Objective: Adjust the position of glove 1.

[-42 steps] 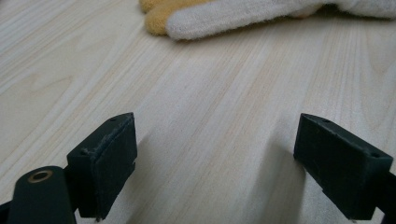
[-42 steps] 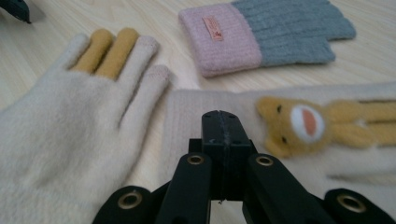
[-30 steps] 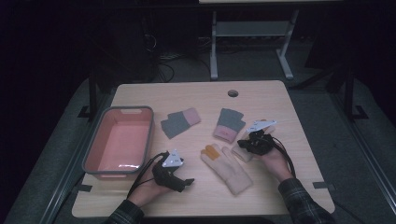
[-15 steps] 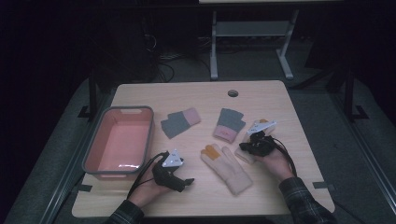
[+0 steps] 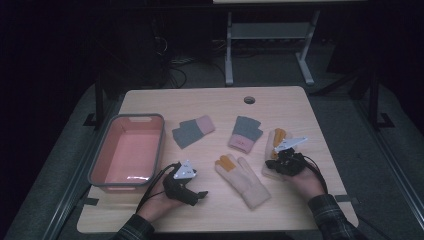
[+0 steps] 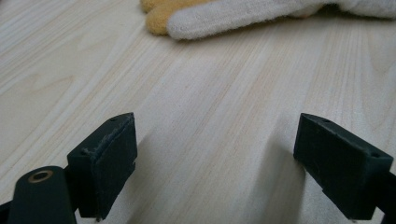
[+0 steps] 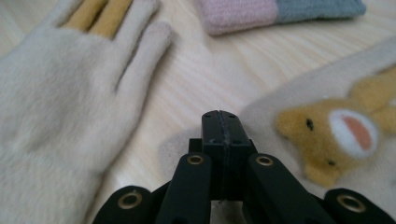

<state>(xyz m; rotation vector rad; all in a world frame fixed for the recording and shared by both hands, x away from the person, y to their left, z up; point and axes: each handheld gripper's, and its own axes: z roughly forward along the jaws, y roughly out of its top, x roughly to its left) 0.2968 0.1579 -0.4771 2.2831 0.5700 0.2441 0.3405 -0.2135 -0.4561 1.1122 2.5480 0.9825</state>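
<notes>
On the counter (image 5: 150, 102) far left sits a pink basin (image 5: 128, 150) with a grey rim, nothing visible inside. Just right of it the left tongs (image 5: 199, 195) rest low over bare wood, jaws spread wide, nothing between them; the left gripper view shows a cream fingertip of the middle glove just ahead. Behind, a grey-and-pink fingerless mitt (image 5: 193, 131). Centre: cream glove (image 5: 243, 179), flat, with yellow fingertips pointing away. Behind it, a second grey-pink mitt (image 5: 245, 133). Right: a cream glove with an animal face (image 5: 272, 150), partly under the right tongs (image 5: 270, 163), whose jaws are pressed together. In the right gripper view, the tips sit at the edge of that glove (image 7: 327, 140), beside the yellow face patch; whether any fabric is pinched, can't tell.

Likely job: gloves into the basin, none in yet.

Risks: shut jaws may have caught only a fold of fleece or nothing, so a lift would drop or just drag the glove. Dragging could shove the cream glove nearby. The carry to the basin crosses the whole counter, so a limp glove may snag the mitts or land on the rim.
</notes>
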